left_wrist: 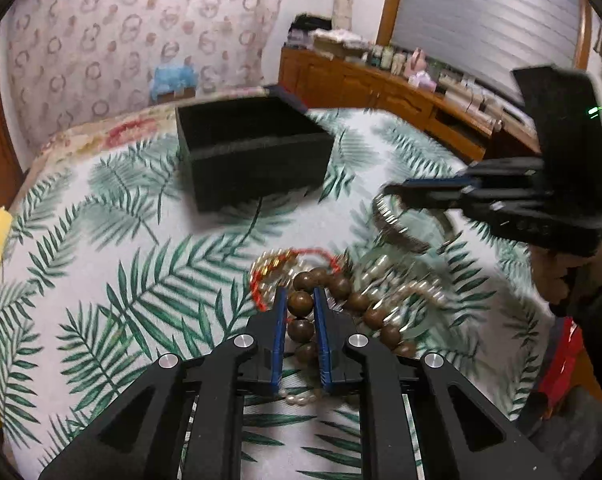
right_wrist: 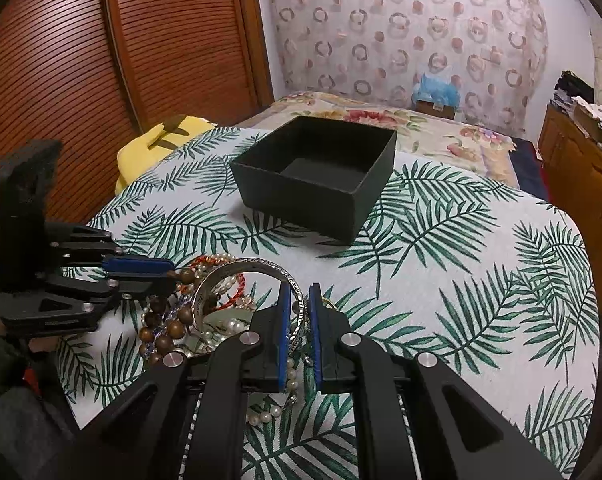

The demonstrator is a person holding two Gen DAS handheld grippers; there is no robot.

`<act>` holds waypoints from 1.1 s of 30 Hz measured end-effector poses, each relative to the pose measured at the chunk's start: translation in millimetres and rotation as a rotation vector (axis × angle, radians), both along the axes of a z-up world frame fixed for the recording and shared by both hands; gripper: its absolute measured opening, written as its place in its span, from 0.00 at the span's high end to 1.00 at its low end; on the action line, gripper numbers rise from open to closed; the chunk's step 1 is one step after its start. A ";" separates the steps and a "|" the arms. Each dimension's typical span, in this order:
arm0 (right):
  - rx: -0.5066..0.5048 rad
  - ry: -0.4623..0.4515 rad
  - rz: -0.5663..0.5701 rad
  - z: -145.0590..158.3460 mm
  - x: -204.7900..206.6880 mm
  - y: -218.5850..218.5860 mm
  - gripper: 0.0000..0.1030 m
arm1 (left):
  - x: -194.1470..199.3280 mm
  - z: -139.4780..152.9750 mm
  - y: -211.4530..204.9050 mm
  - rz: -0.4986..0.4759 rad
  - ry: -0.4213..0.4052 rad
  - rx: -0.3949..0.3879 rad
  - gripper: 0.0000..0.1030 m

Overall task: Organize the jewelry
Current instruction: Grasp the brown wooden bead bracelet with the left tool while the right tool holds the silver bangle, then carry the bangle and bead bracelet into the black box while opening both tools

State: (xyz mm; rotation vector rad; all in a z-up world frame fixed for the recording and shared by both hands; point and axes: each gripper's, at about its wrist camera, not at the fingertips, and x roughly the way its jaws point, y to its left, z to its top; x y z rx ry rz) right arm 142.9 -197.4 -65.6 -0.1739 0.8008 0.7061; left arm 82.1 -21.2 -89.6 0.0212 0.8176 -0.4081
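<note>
Clamping: left hand-held gripper [left_wrist: 300, 300] on one wooden bead bracelet [left_wrist: 301, 302] | right hand-held gripper [right_wrist: 299, 296] on one silver bangle [right_wrist: 257, 270] | one black box [right_wrist: 317, 176]

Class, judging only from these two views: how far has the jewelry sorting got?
Done: nothing yet; the black box looks empty. In hand: the left gripper is shut on the wooden bead bracelet, the right gripper on the silver bangle. Left: both pieces, plus the tangled pile on the cloth.

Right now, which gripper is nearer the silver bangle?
Right. The right gripper is shut on the silver bangle; the left gripper, beside it, grips the wooden bead bracelet.
</note>
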 end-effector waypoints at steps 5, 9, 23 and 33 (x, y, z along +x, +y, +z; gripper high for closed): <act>0.013 -0.032 -0.015 10.3 3.8 -2.7 0.90 | -16.0 30.0 -6.8 -0.011 -0.093 -0.025 0.88; 0.015 -0.051 -0.023 18.0 8.3 -1.6 0.90 | -19.9 49.8 -6.2 -0.009 -0.133 -0.061 0.88; -0.002 -0.110 -0.045 35.3 32.8 11.9 0.90 | -7.6 97.3 10.8 0.042 -0.242 -0.057 0.88; -0.027 -0.197 -0.054 39.9 83.9 42.9 0.90 | 35.5 93.4 30.6 0.098 -0.245 -0.036 0.88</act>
